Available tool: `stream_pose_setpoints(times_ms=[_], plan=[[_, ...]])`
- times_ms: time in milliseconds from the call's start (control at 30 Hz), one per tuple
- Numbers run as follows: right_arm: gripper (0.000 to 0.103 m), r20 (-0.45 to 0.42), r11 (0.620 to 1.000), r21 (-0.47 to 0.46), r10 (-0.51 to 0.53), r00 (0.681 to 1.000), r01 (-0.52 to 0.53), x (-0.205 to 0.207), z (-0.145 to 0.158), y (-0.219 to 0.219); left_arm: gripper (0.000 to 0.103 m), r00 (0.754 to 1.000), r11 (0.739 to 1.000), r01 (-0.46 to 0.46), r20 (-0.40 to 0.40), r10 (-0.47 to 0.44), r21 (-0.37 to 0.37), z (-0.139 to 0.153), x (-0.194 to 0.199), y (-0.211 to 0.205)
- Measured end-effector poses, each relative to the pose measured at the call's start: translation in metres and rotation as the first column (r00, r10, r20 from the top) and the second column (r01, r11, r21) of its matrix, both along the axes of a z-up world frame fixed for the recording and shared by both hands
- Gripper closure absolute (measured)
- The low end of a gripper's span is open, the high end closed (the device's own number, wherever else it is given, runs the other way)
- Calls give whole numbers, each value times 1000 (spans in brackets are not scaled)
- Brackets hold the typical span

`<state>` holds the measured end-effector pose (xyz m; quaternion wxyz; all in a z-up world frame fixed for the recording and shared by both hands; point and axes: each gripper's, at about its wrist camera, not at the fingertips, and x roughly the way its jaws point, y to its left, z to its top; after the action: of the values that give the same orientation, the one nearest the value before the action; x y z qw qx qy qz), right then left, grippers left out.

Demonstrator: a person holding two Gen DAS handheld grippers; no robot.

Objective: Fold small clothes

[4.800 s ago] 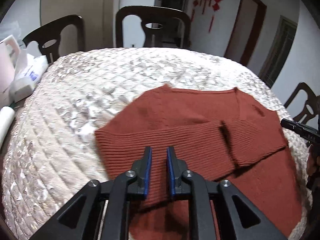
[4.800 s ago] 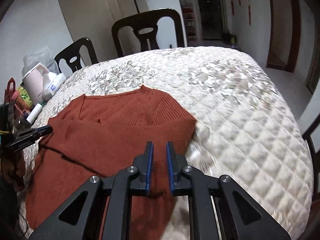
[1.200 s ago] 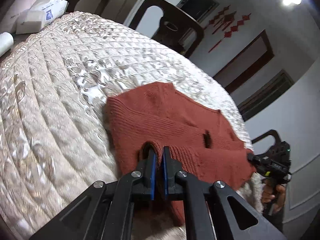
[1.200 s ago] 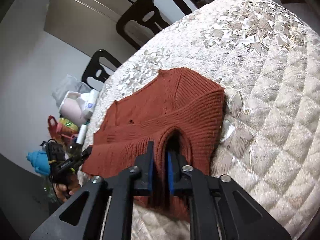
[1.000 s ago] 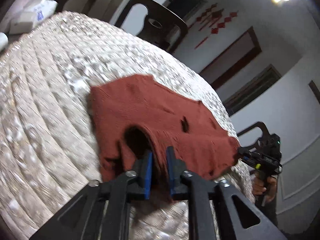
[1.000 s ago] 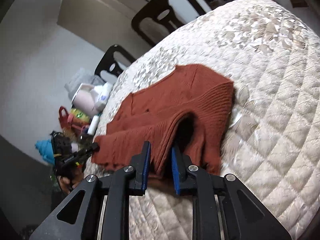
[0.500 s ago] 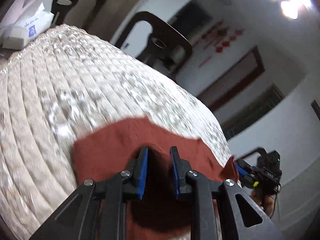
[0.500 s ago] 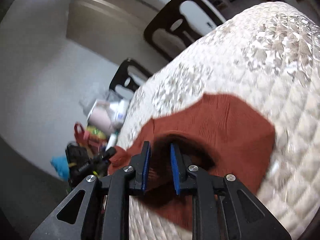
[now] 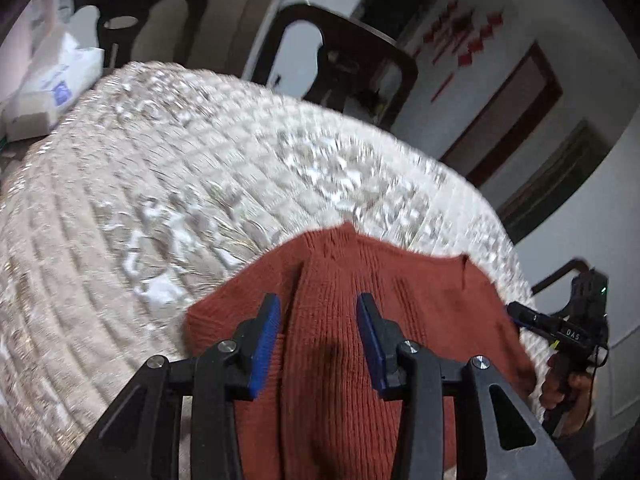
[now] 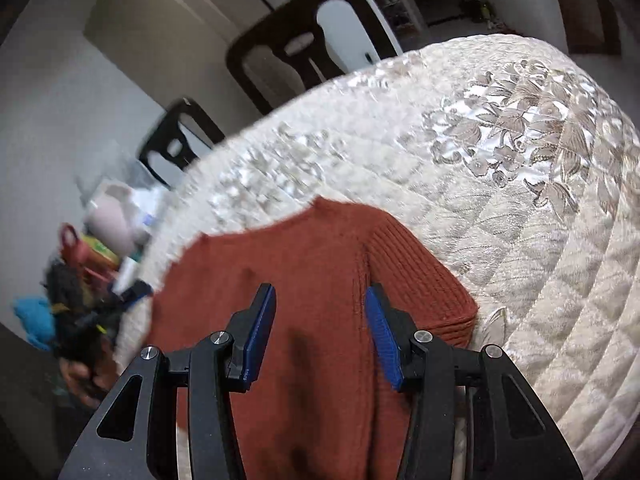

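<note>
A rust-red knit sweater point(image 9: 360, 320) lies folded over on the quilted cream tablecloth point(image 9: 140, 200), its smooth back side up. My left gripper point(image 9: 318, 340) is open and empty just above the sweater's left part. The same sweater shows in the right wrist view point(image 10: 320, 280), with a ribbed edge at its right side. My right gripper point(image 10: 320, 340) is open and empty above the sweater's right part. The right gripper also shows in the left wrist view point(image 9: 560, 328), held in a hand at the table's right edge.
Dark wooden chairs point(image 9: 344, 52) stand behind the round table. Tissue packs point(image 9: 52, 80) lie at the table's left edge. A pink container point(image 10: 112, 216) and mixed small items point(image 10: 80, 264) sit at the left in the right wrist view.
Both grippers carried the sweater's near edge up and away over the rest, then opened and let it go. The sweater now lies folded in half.
</note>
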<state>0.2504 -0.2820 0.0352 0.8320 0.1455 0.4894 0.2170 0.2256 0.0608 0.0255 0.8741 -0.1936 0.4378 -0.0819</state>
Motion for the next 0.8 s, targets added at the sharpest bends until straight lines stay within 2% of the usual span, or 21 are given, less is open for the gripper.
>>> stream_pose_setpoints(times_ms=[67, 133, 167, 233, 333, 500, 600, 700, 800], plan=[[60, 7, 999, -39, 13, 1000, -13, 1, -3, 3, 61, 999, 999, 31, -11, -31, 36, -3, 8, -10], [80, 19, 996, -91, 22, 1000, -20, 2, -1, 6, 61, 999, 996, 52, -20, -51, 72, -6, 13, -17], [82, 21, 994, -106, 22, 1000, -20, 2, -1, 6, 62, 998, 996, 56, -33, -54, 74, -8, 16, -19], [95, 30, 993, -112, 31, 999, -27, 2, 2, 5, 84, 998, 995, 59, -41, -56, 81, -10, 19, -21], [95, 63, 995, -98, 34, 997, -28, -2, 10, 1, 94, 998, 994, 69, -15, -68, 81, -4, 14, -20], [95, 115, 995, -98, 46, 992, -34, -4, 23, 3, 95, 994, 994, 76, 74, -82, 81, 12, 5, -17], [96, 134, 996, -86, 30, 990, -18, 2, 25, 4, 96, 992, 997, 37, 117, -45, 73, 18, 5, -8], [96, 141, 996, -80, -13, 990, 24, 11, 23, -2, 96, 992, 998, -18, 123, 12, 52, 13, 10, 6], [96, 111, 992, -106, -54, 992, 66, 25, 7, -9, 96, 995, 995, -63, 86, 57, 73, -3, 18, 15]])
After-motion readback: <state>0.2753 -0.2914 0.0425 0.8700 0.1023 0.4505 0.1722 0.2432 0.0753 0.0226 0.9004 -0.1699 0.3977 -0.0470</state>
